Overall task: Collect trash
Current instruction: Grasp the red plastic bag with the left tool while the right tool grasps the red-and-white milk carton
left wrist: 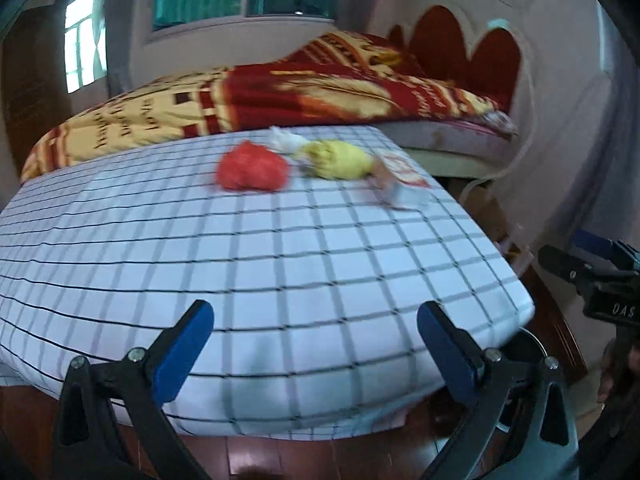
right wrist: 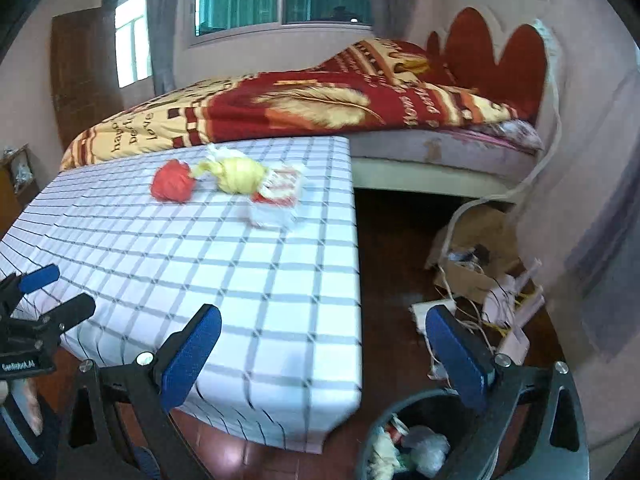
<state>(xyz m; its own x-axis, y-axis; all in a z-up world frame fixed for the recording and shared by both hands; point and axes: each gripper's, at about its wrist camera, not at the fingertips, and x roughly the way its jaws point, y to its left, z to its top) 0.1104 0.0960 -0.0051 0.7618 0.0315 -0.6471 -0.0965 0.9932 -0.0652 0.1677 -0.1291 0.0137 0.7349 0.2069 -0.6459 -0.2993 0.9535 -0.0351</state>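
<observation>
Both claws, left claw (left wrist: 315, 346) and right claw (right wrist: 324, 352), gape wide, holding nothing. Far along the checked worktop (left wrist: 280, 264) lie a red wad (left wrist: 253, 166), yellow wad (left wrist: 334, 159) lengthwise across, and wrapper (left wrist: 404, 178). Only the right view shows the bin (right wrist: 404, 444) holding scraps.

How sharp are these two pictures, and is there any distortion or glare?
Left wrist: motion blur smears the red bag and yellow bag; fisheye bows the tablecloth grid. Right wrist: slightly sharper, same bowing; bright window blown out.
</observation>
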